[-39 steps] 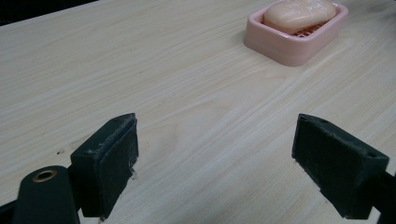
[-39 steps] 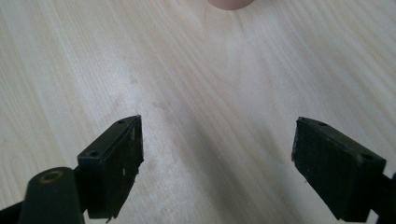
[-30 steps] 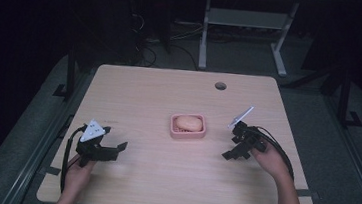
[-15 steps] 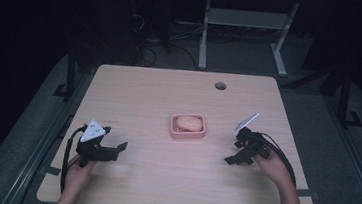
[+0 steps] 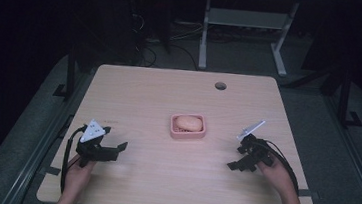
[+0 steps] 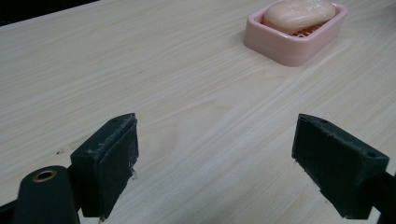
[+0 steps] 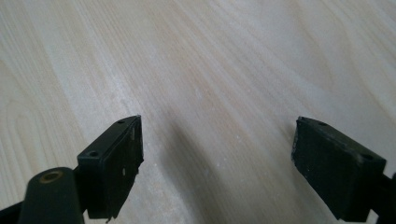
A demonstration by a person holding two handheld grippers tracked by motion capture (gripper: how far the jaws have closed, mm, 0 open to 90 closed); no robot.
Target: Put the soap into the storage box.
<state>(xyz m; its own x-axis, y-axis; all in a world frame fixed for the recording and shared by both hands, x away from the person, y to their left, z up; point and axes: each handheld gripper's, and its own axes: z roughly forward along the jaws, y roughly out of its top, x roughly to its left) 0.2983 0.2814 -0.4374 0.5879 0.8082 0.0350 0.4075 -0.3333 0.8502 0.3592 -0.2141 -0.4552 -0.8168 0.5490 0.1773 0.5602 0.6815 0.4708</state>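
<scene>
A pink soap dish [image 5: 187,128] with a pale orange bar of soap [image 5: 188,122] in it sits at the middle of the wooden table [image 5: 169,96]. In the left gripper view the soap dish [image 6: 296,35] and its soap [image 6: 299,14] lie far ahead at the upper right. My left gripper [image 5: 116,150] stands open near the table's front left, with nothing between its jaws. My right gripper [image 5: 236,157] is open at the front right, tilted down over bare wood. The left gripper [image 6: 219,158] and the right gripper [image 7: 217,158] each hold only air.
A round cable hole [image 5: 220,85] lies near the table's far edge. Behind the table stands a white metal frame [image 5: 247,23] on a dark floor with cables. Black cables trail from both grippers toward the front edge.
My right gripper has drawn back toward the front right, away from the soap dish, and tipped downward. The left gripper has stayed where it was.
</scene>
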